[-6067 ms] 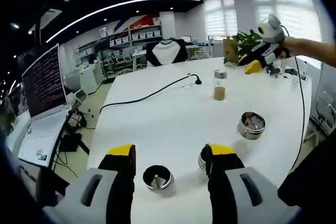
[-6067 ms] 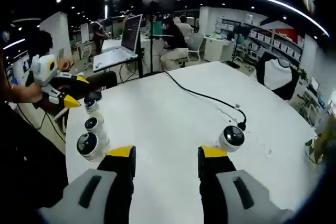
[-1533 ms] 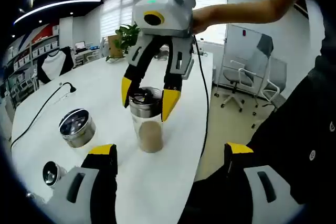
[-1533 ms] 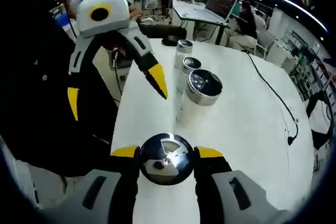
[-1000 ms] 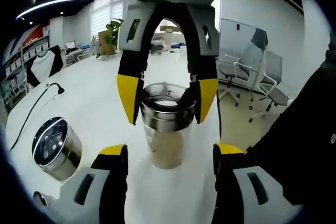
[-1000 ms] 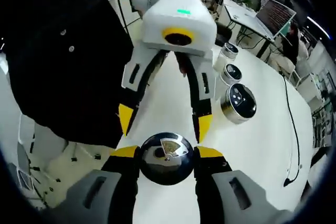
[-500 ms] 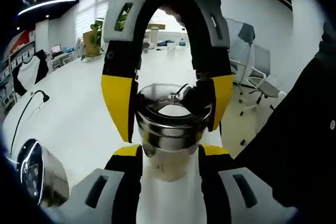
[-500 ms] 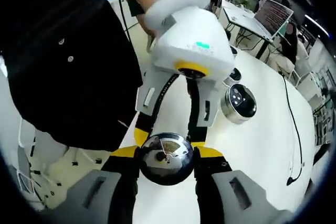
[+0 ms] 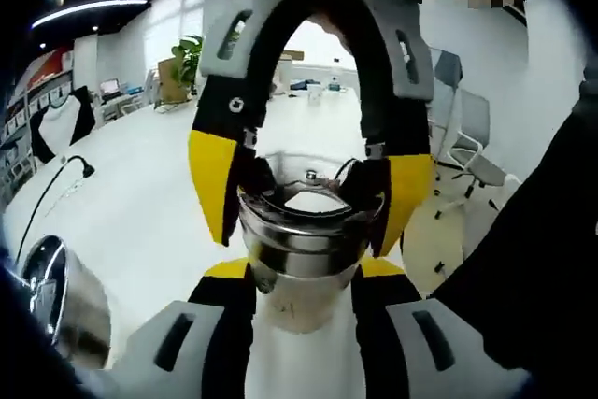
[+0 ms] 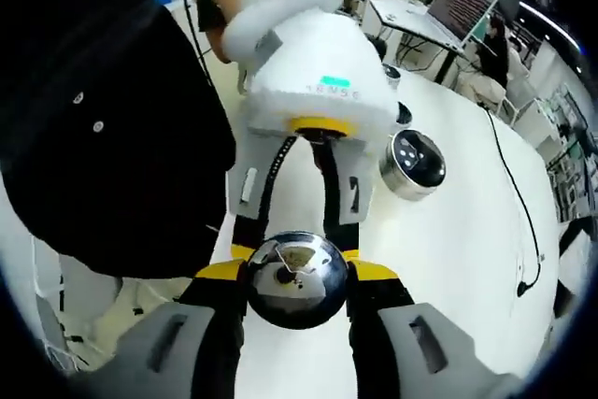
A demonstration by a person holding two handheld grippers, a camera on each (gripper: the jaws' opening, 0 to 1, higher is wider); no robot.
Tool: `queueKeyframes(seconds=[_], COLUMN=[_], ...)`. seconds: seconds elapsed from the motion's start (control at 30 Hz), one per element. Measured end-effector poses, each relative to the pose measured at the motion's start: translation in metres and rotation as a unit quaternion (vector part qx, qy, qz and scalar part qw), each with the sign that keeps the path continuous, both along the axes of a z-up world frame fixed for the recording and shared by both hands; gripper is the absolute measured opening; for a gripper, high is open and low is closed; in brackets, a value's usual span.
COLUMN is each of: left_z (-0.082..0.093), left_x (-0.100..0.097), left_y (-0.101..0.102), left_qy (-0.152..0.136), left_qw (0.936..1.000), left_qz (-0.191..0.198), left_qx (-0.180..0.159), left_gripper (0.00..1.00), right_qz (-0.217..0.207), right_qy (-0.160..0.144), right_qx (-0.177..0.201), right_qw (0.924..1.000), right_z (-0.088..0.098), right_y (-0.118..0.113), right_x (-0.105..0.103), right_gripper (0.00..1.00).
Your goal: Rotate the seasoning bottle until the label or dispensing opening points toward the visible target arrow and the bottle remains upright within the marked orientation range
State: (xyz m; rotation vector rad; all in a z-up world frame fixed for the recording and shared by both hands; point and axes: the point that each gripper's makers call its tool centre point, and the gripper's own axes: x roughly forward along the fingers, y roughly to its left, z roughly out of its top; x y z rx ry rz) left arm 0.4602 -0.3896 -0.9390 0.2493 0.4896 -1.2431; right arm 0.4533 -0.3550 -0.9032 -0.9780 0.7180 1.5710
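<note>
The seasoning bottle (upright on the white worktop) is being gripped low by the left tool. Its steel cap is being clamped by the right tool.

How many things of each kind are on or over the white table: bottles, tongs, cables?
Glass seasoning bottles with shiny metal caps: 4 (1 held bottle; 3 standing bottles)
Yellow-tipped tongs: 2 (left tongs and right tongs, both clamped on the held bottle)
Black cable: 1
Total: 7
</note>
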Motion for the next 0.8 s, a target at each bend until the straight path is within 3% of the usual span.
queueKeyframes(seconds=[0.2, 0.27, 0.4, 0.47, 0.5, 0.67, 0.7, 0.8], left_z=[0.0, 0.0, 0.001, 0.0, 0.0, -0.003, -0.003, -0.003], left_x=[0.003, 0.005, 0.007, 0.005, 0.005, 0.006, 0.007, 0.007], left_y=[0.0, 0.002, 0.004, 0.003, 0.003, 0.004, 0.005, 0.006], left_qy=[-0.005, -0.006, -0.011, -0.012, -0.013, -0.03, -0.03, -0.034], left_qw=[0.9976, 0.9939, 0.9838, 0.984, 0.9831, 0.9791, 0.9785, 0.9806], left_qz=[0.069, 0.11, 0.178, 0.177, 0.182, 0.201, 0.203, 0.192], left_qx=[-0.006, -0.009, -0.018, -0.014, -0.012, 0.014, 0.015, 0.023], left_gripper=[0.43, 0.43, 0.43, 0.43, 0.43, 0.43, 0.43, 0.43], right_qz=[-0.112, -0.165, -0.28, -0.31, -0.314, -0.372, -0.388, -0.391], right_qy=[0.014, 0.01, 0.026, 0.027, 0.024, 0.012, 0.006, -0.003], right_qx=[0.037, 0.053, 0.109, 0.125, 0.126, 0.137, 0.141, 0.142], right_qw=[0.993, 0.9849, 0.9534, 0.942, 0.9409, 0.9181, 0.9109, 0.9094], right_z=[0.003, 0.006, 0.013, 0.014, 0.014, 0.013, 0.014, 0.014], right_y=[0.006, 0.005, 0.008, 0.008, 0.007, 0.007, 0.006, 0.006], right_x=[0.002, 0.006, 0.01, 0.011, 0.012, 0.013, 0.015, 0.015], right_gripper=[0.4, 0.4, 0.39, 0.39, 0.39, 0.4, 0.4, 0.39])
